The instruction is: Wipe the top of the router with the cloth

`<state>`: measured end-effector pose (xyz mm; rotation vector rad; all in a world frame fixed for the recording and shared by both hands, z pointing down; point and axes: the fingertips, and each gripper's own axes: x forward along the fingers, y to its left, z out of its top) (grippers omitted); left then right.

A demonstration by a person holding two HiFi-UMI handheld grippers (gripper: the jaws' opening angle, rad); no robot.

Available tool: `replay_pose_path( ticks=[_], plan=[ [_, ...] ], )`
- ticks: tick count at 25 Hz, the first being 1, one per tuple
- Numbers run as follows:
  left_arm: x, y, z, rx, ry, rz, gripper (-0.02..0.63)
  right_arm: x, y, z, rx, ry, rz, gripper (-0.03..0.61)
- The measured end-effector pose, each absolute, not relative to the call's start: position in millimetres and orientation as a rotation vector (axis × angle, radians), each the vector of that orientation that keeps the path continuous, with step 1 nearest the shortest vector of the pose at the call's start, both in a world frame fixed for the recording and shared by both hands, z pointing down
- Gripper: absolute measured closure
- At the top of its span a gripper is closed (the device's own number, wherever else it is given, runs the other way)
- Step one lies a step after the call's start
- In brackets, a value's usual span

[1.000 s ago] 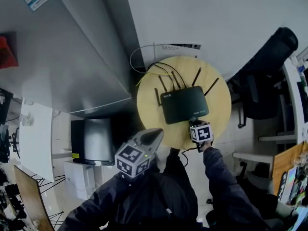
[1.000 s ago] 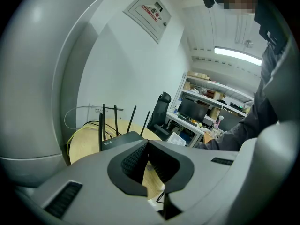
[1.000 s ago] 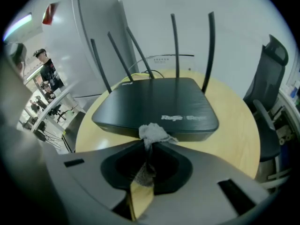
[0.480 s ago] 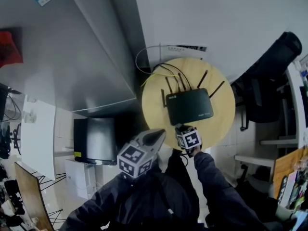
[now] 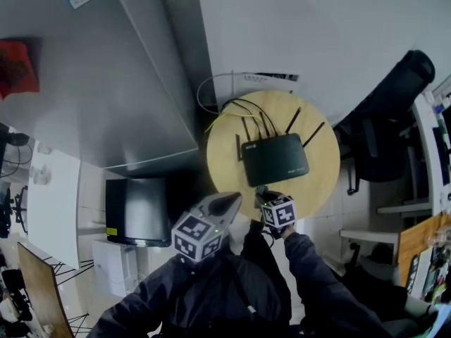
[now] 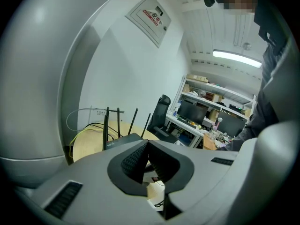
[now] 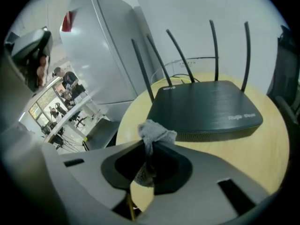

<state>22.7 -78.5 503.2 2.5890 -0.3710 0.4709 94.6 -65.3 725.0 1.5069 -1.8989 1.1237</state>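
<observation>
Router (image 5: 275,159): a flat black rectangular box with pale lettering on its matte top, lying level near the middle of a round wooden table (image 5: 220,171). Several thin black antennas (image 7: 212,50) stand up along its rear edge, slightly splayed. Cloth (image 7: 154,132): a small grey crumpled rag, pinched between the closed jaws of the right gripper (image 7: 149,146). Its bunched tuft stands above the jaw tips, just before the router's front edge.

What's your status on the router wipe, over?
Right tongs shut on cloth, just short of router near edge. Left tongs shut, empty, off the table. Router top uncovered; antennas upright at far side.
</observation>
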Motion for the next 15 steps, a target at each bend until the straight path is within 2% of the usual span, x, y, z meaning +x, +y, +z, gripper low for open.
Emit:
replay_pose_path(
  ticks=[15],
  plan=[
    [-3.5, -26.7, 488.5, 2.621, -0.21, 0.399, 0.612, 68.3, 24.3, 547.9, 1.885, -2.039, 0.834, 0.506]
  ],
)
